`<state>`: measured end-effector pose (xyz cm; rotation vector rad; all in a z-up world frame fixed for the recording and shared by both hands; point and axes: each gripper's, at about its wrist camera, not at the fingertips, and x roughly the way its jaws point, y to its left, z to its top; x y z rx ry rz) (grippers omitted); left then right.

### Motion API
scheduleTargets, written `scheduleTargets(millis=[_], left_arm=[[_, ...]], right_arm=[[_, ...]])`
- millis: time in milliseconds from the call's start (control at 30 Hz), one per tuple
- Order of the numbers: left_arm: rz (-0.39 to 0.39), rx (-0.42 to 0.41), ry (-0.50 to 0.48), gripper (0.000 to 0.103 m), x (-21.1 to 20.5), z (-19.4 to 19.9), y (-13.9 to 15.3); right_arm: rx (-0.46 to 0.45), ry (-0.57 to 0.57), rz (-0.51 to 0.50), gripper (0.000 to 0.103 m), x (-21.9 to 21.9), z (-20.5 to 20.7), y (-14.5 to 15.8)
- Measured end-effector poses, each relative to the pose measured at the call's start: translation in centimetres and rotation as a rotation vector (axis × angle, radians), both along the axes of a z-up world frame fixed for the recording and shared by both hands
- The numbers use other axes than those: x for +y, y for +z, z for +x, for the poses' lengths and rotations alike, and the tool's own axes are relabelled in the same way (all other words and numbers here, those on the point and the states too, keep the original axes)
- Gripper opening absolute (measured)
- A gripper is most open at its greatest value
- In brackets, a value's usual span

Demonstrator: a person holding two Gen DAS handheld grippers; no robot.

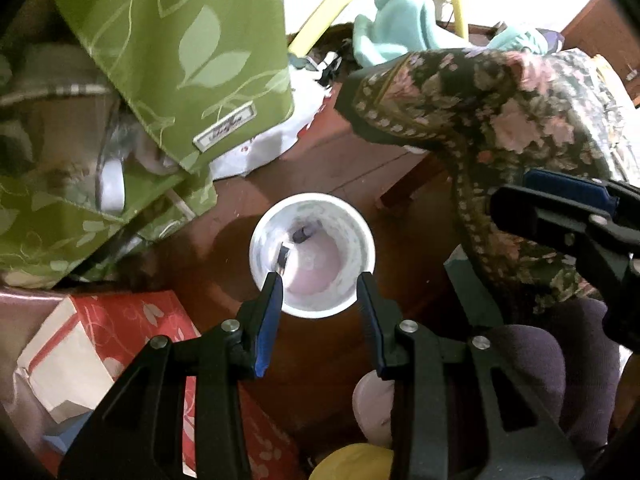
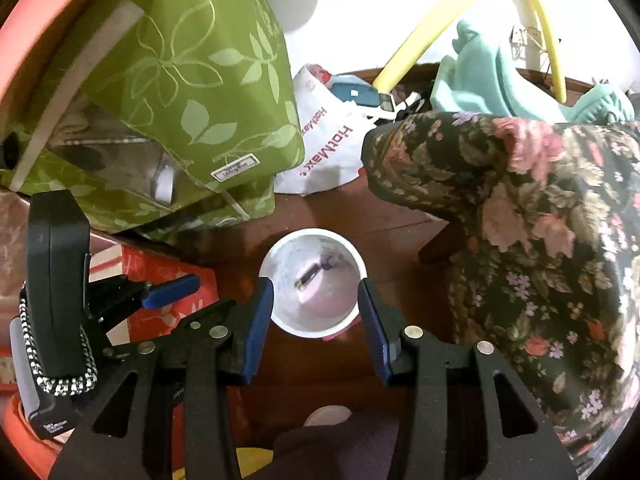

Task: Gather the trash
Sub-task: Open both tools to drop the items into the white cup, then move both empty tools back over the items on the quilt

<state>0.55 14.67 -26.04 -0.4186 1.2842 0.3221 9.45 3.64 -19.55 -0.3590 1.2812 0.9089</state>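
Now both the left gripper point(image 1: 320, 292) and right gripper point(image 2: 316, 300) stand apart above the white cup point(image 1: 312, 254); a careless push could tip it.

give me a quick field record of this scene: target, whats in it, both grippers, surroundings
target: white cup, upright on the wooden floor
contents: small dark objects at the bottom, too blurred to name
left hand-held gripper: open, fingers straddling the cup rim
right hand-held gripper: open, fingers either side of the cup
left of cup: red floral tissue box, green leaf-print bag
right of cup: dark floral fabric
behind: white HotMax plastic bag
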Motion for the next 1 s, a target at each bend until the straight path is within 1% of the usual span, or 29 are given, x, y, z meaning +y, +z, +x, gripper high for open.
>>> scheduleTargets(millis=[133, 400, 533, 733, 1000], left_arm=[[0.036, -0.036, -0.015, 0.037, -0.9, 0.5, 2.2], [0.088, -0.129, -0.044, 0.037, -3.5, 1.6, 6.9], [0.127, -0.175, -0.078, 0.037, -5.8, 2.6, 9.3], [0.159, -0.232, -0.143, 0.037, -9.7, 4.7, 12.1], [0.182, -0.281, -0.252, 0.037, -15.7, 8.7, 14.3]], right_arm=[[-0.019, -0.020, 0.038, 0.040, -1.3, 0.2, 1.8], [-0.118, -0.069, 0.103, 0.040, -5.0, 0.4, 6.1], [-0.157, -0.108, 0.134, 0.040, -7.3, 0.8, 7.7], [-0.200, -0.177, 0.165, 0.040, -11.4, 2.2, 9.3], [-0.242, -0.289, 0.168, 0.040, -18.2, 5.1, 10.7]])
